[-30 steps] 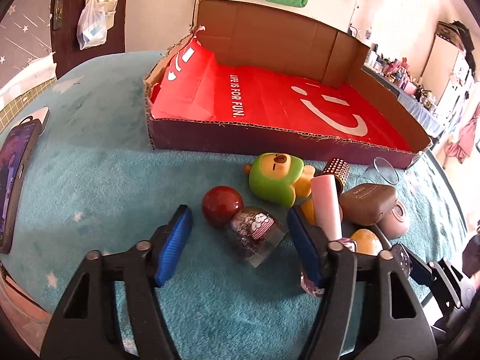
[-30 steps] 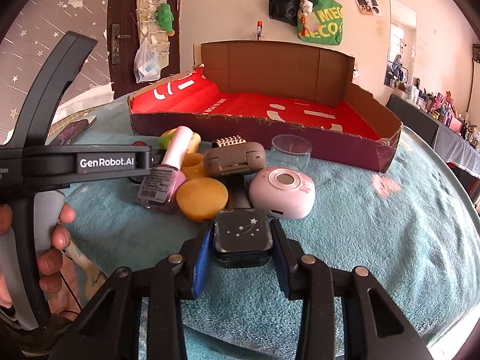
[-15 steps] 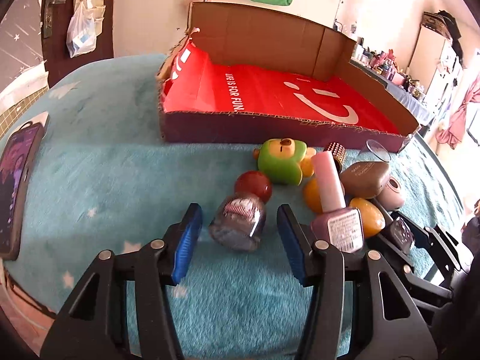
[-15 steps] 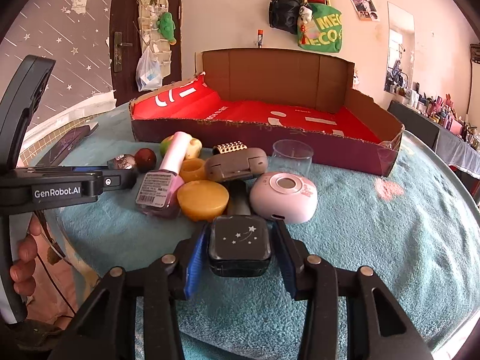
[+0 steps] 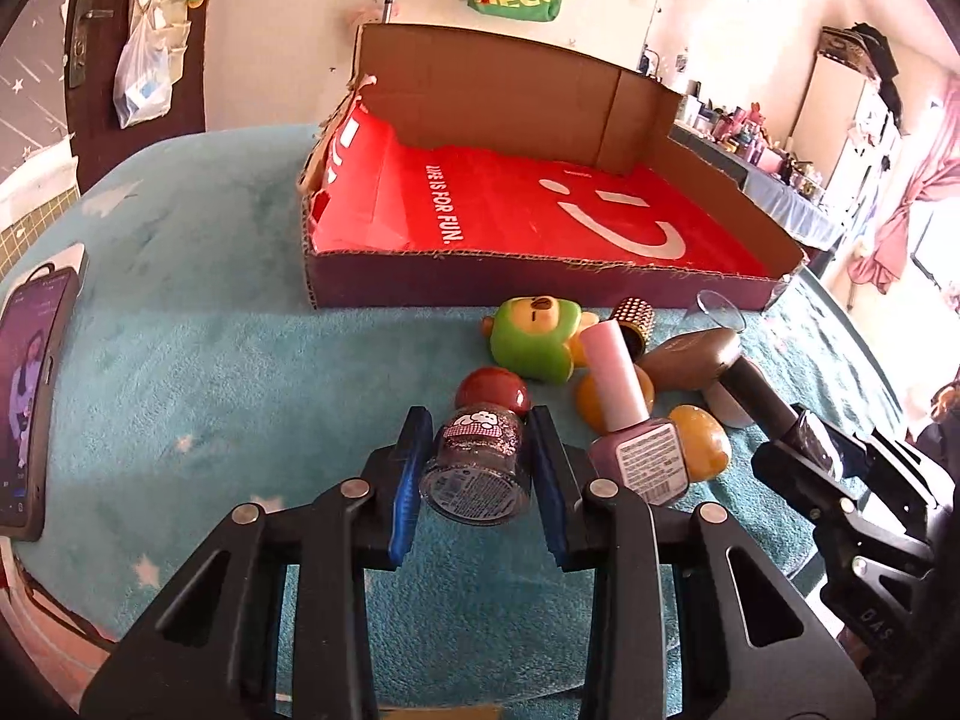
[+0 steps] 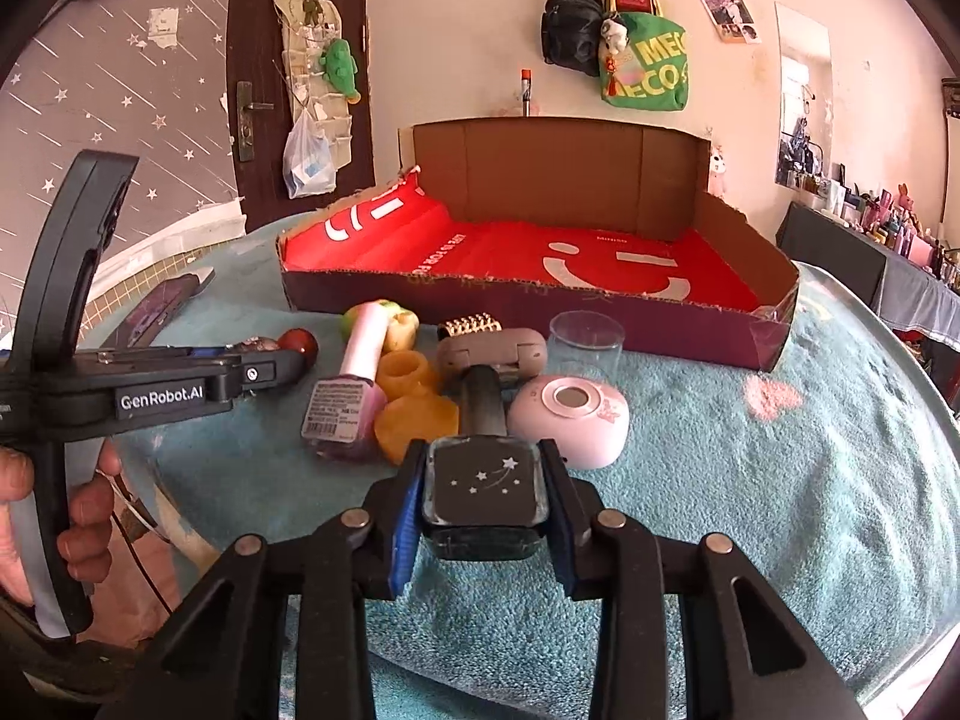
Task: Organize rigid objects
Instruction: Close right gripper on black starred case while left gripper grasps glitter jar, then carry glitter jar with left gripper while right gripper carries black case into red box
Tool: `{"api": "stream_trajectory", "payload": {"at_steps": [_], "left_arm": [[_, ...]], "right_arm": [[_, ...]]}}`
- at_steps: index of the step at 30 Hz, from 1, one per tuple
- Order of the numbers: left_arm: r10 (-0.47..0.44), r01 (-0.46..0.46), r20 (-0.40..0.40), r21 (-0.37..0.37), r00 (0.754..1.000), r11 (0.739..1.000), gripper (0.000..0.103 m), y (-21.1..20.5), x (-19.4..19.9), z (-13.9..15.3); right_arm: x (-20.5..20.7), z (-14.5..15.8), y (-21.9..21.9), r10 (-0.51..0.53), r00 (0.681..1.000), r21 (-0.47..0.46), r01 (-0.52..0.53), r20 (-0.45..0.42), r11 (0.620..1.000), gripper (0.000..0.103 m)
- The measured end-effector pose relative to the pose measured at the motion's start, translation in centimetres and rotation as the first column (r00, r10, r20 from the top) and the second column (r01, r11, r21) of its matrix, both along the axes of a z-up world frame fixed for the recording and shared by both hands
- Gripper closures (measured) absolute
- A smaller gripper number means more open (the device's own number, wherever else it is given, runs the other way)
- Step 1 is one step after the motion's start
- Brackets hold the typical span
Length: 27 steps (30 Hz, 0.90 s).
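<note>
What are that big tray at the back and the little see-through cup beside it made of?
The tray looks like corrugated cardboard: brown matte walls with rough torn edges, fluting visible along the front rim. Its red liner seems to be glossy printed paper or plastic film, creased at the left. The clear cup is smooth and transparent, either glass or hard plastic; the look leaves that open.
</note>
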<state>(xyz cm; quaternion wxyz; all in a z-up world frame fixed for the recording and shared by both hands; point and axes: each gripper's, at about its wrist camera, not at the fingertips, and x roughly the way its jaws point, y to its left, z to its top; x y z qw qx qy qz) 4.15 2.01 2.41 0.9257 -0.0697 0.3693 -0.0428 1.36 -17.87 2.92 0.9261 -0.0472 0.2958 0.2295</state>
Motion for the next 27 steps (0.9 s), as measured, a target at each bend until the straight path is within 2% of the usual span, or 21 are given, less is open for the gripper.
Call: {"api": "stream_trajectory", "payload": {"at_steps": [17, 27], "left_arm": [[-0.058, 0.057, 0.053, 0.014, 0.997, 0.998, 0.074, -1.2, 0.4, 2.5], [-0.081, 0.081, 0.056, 0.006, 0.995, 0.997, 0.074, -1.5, 3.6, 4.3]], "right_arm": [[1.8, 2.7, -0.2, 0.020, 1.000, 0.064, -0.019, -0.015, 0.998, 0.066], [4.2, 4.9, -0.3, 0.012, 1.000, 0.064, -0.012, -0.009, 0.998, 0.066]]}}
